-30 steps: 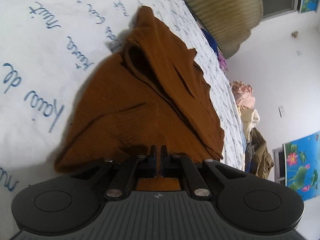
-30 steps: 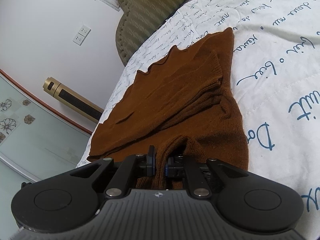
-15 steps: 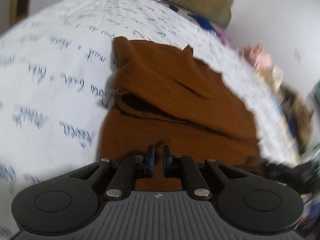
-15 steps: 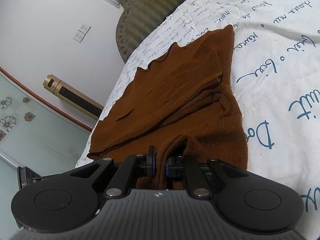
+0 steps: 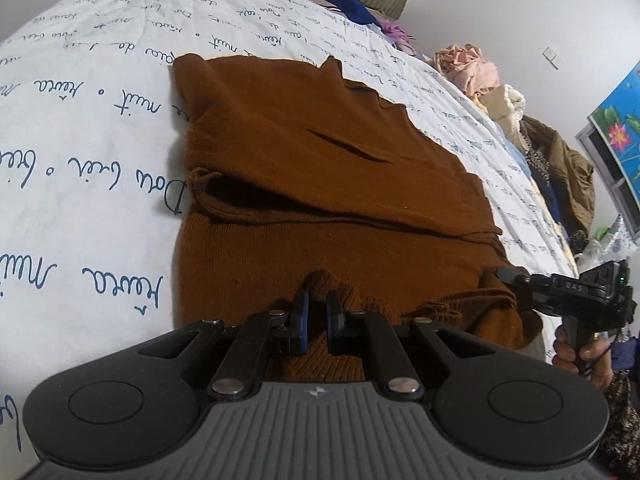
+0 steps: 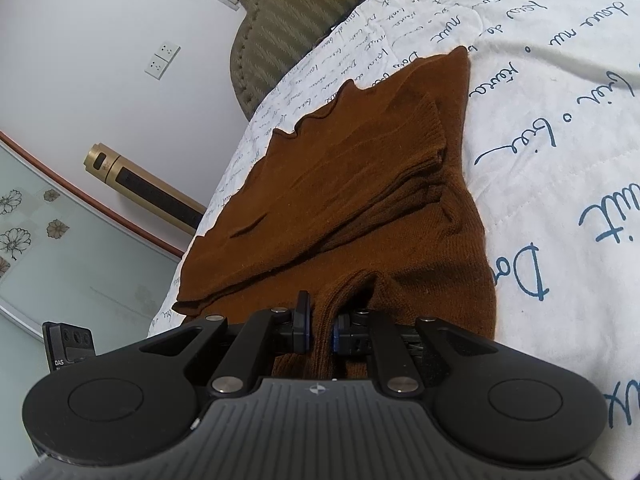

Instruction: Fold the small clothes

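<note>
Brown knit garment (image 5: 320, 168) lay folded on white lettered bedspread (image 5: 88, 120), bare sheet beside it, bed edge close by, left gripper (image 5: 316, 316) and right gripper (image 6: 318, 320) each pinched its near hem.

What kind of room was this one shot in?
Most likely a bedroom. The brown knit lies on a bed's quilt printed with script, a padded headboard stands at its far end, and a heap of clothes waits alongside.

Sweater (image 5: 320, 168) on bedsheet (image 5: 80, 140)
</note>
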Tool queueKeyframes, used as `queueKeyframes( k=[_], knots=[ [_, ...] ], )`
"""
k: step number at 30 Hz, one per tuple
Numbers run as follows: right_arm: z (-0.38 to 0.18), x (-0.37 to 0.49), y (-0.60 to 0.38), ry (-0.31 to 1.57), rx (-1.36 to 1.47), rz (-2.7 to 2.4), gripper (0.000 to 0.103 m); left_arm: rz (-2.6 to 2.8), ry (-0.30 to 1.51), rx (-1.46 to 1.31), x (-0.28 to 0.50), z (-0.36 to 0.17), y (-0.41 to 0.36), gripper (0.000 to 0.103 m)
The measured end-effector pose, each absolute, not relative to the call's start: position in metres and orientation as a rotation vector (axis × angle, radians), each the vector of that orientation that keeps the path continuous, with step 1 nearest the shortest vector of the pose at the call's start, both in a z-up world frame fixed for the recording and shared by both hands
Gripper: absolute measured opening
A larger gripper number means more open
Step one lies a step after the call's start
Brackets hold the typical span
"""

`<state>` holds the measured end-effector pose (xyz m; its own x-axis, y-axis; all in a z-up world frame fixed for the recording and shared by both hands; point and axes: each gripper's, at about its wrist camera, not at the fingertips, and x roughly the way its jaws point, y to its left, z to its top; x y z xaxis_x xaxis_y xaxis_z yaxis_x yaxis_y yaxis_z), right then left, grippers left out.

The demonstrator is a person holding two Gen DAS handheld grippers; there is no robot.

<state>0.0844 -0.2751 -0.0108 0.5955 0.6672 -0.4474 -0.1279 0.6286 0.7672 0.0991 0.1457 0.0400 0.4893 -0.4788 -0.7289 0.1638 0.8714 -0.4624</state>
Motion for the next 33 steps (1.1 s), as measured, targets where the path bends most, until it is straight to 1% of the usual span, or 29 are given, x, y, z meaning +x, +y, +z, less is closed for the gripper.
queueKeyframes(
  k=[3,5,6,7,8,9,10,11,12,20,23,24,25,27,28,30,31,33],
  knots=[
    [-0.013,0.084,-0.278,0.812,0.77,0.513,0.017,-0.45,0.987,-0.348,0.096,0.042,0.147,0.009],
    [-0.014,0.083,-0.279,0.816,0.773,0.511,0.017,-0.468,0.989,-0.315,0.095,0.042,0.143,0.012],
    [-0.015,0.083,-0.279,0.817,0.773,0.512,0.017,-0.471,0.989,-0.298,0.094,0.042,0.142,0.019],
    [-0.015,0.082,-0.279,0.817,0.774,0.511,0.017,-0.47,0.986,-0.279,0.094,0.042,0.14,0.03],
    [-0.015,0.082,-0.278,0.817,0.774,0.51,0.017,-0.471,0.98,-0.271,0.094,0.042,0.139,0.036],
    [-0.015,0.082,-0.278,0.818,0.775,0.51,0.017,-0.478,0.97,-0.271,0.093,0.042,0.14,0.051],
    [-0.015,0.081,-0.278,0.818,0.774,0.509,0.017,-0.479,0.954,-0.268,0.092,0.044,0.139,0.069],
    [-0.015,0.081,-0.278,0.818,0.774,0.508,0.017,-0.467,0.937,-0.26,0.091,0.046,0.139,0.074],
    [-0.014,0.081,-0.278,0.819,0.774,0.507,0.017,-0.456,0.92,-0.246,0.09,0.047,0.139,0.075],
    [-0.015,0.081,-0.279,0.82,0.789,0.503,0.018,-0.478,0.961,-0.209,0.097,0.039,0.138,0.075],
    [-0.014,0.08,-0.277,0.817,0.774,0.505,0.019,-0.496,0.957,-0.163,0.094,0.038,0.13,0.073],
    [-0.013,0.081,-0.277,0.817,0.768,0.507,0.02,-0.5,0.955,-0.143,0.093,0.039,0.127,0.064],
    [-0.012,0.081,-0.276,0.819,0.762,0.507,0.02,-0.504,0.963,-0.119,0.093,0.039,0.123,0.052],
    [-0.01,0.081,-0.275,0.818,0.75,0.503,0.02,-0.505,0.968,-0.077,0.092,0.038,0.116,0.039],
    [-0.01,0.081,-0.274,0.818,0.745,0.501,0.02,-0.503,0.973,-0.074,0.092,0.037,0.116,0.034],
    [-0.008,0.08,-0.274,0.816,0.746,0.499,0.02,-0.5,0.975,-0.086,0.094,0.037,0.116,0.029],
    [-0.008,0.08,-0.274,0.814,0.746,0.498,0.019,-0.497,0.974,-0.102,0.094,0.037,0.118,0.023],
    [-0.007,0.079,-0.274,0.809,0.742,0.496,0.018,-0.494,0.963,-0.128,0.093,0.038,0.122,0.014]
  ],
)
